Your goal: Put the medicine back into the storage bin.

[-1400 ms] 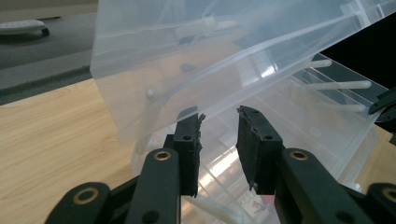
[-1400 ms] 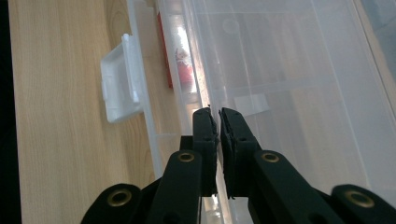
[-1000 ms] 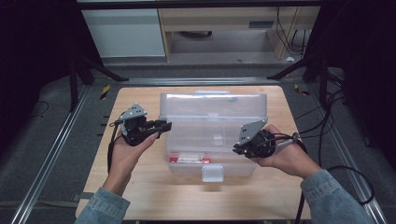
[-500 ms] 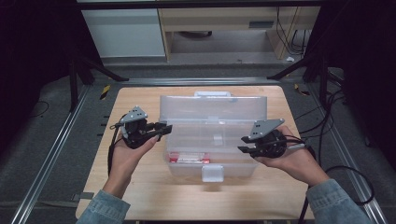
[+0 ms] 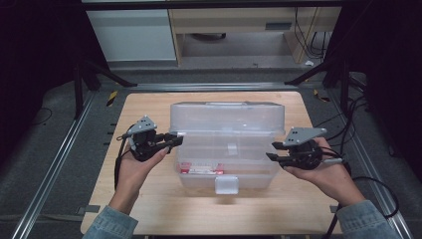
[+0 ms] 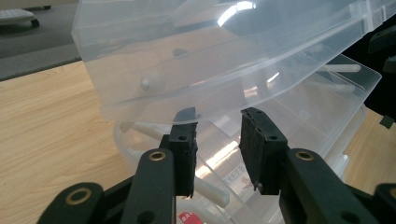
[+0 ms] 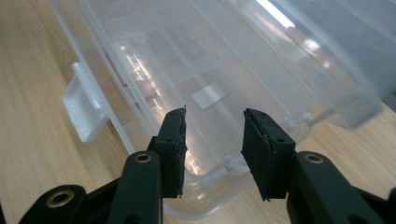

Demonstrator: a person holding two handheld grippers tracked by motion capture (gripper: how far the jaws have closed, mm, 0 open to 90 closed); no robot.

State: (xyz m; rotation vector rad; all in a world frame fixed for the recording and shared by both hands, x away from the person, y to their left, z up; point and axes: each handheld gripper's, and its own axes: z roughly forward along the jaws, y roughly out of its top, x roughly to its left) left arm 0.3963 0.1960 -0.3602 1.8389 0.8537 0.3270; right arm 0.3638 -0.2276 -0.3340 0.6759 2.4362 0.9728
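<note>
A clear plastic box [image 5: 226,149] stands in the middle of the wooden table [image 5: 149,209], its lid [image 5: 226,115] raised at the back. Inside it are dividers and a red-labelled item [image 5: 201,169]; a white latch [image 5: 226,185] hangs on its front. My left gripper [image 5: 174,139] is open at the box's left end. In the left gripper view the left gripper [image 6: 217,144] points under the tilted lid [image 6: 210,56] with nothing between its jaws. My right gripper [image 5: 271,152] is open just off the box's right end. The right gripper [image 7: 214,144] looks over the box's near corner toward the latch [image 7: 84,109].
Metal rails [image 5: 54,164] run along the table's sides, and black frame legs [image 5: 343,84] stand at the back corners. Cables [image 5: 358,124] trail to the right of the table. Bare wood [image 5: 278,209] lies in front of the box.
My right gripper has drawn back to the right, off the box's right edge. The left gripper has stayed at the box's left end.
</note>
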